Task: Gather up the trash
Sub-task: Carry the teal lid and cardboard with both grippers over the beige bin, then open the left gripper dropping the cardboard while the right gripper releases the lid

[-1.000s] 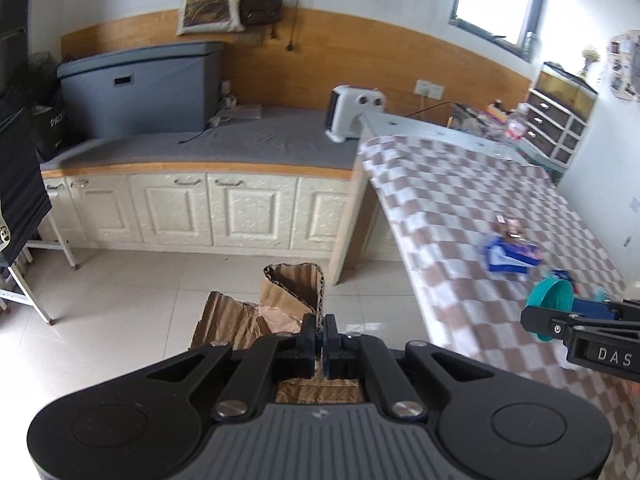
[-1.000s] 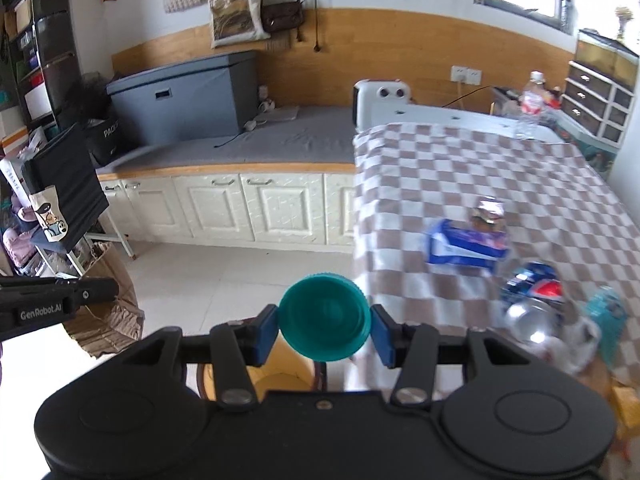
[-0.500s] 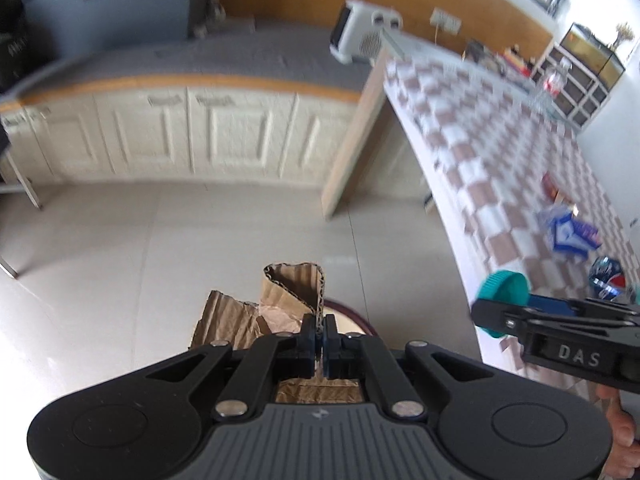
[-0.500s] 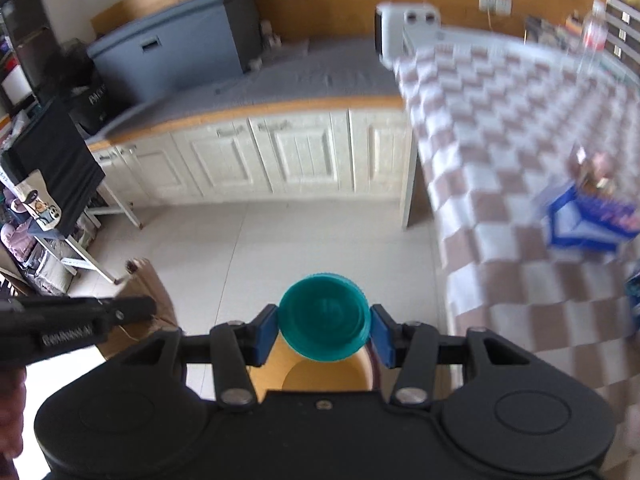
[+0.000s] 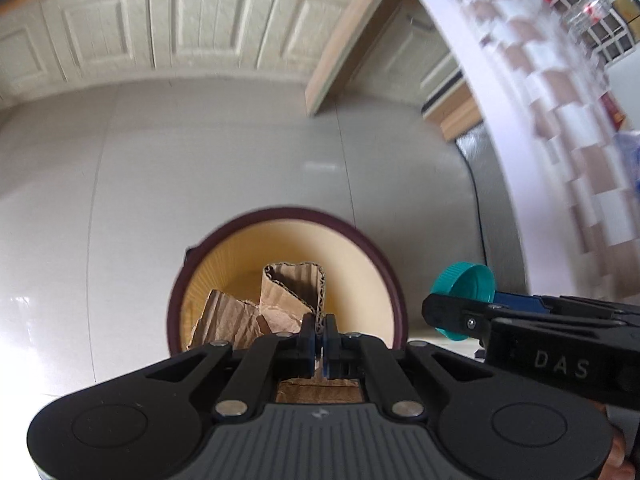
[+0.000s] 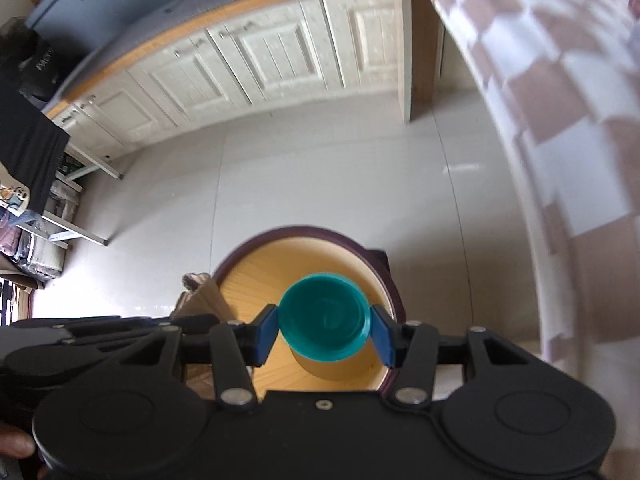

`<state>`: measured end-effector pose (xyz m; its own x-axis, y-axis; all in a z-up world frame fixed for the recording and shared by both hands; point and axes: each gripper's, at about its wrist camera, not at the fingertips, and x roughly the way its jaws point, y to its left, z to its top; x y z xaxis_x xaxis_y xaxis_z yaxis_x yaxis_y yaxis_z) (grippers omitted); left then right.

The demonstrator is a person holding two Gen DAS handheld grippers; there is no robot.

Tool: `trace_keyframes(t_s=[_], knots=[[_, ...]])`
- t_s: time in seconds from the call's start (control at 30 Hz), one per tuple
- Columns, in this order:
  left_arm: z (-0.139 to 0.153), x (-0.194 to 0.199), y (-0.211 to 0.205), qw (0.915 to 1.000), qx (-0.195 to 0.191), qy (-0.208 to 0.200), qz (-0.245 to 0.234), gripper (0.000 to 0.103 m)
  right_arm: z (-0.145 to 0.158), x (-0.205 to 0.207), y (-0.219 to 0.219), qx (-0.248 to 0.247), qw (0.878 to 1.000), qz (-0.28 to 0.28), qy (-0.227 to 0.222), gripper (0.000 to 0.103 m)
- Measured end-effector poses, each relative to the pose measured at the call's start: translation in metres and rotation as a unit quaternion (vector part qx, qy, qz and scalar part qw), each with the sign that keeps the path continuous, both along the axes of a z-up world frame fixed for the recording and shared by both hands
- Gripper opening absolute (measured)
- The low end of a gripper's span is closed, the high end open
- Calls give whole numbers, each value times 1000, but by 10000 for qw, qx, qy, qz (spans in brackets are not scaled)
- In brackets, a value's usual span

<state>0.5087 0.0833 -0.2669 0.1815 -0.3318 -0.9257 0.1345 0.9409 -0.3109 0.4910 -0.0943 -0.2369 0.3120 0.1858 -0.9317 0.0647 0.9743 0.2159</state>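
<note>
A: What does each tool hold, and where is the bin?

B: The left gripper [image 5: 319,342] is pinched tight on a torn piece of brown corrugated cardboard [image 5: 280,300]. The right gripper [image 6: 324,332] clamps a round teal plastic cap [image 6: 323,318] at about half spread. Both hang over the round bin with a dark maroon rim and pale yellow inside [image 5: 384,264], which stands on the floor directly below, its mouth filling the lower centre of each view.

A: How is the drop best done?

B: In my judgement, release only while each item sits inside the rim. The cap looks well centred. The cardboard's loose flap reaches toward 9 o'clock near the rim, so it may catch; lowering it a little deeper before letting go would help. Keep the two tools apart, since they are close side by side.

A: And the surroundings?

B: Glossy pale floor tiles [image 6: 320,168] surround the bin. Cream panelled cabinets with a wooden top edge [image 5: 160,28] lie at 12 o'clock. A table under a brown-and-white chequered cloth [image 6: 560,80] rises at 2 o'clock
</note>
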Motion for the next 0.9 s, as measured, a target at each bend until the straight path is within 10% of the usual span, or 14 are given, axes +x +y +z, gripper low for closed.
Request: trace_keyframes(t_s=[0.4,0.9], knots=[[-70,12,-9,9980,109,466,-405,5,-63,13,-14,293,9955,-533,724,50],[-81,3,6,9962,584,520,-392,67,-87,24,-12,811,9912,-710,768,58]])
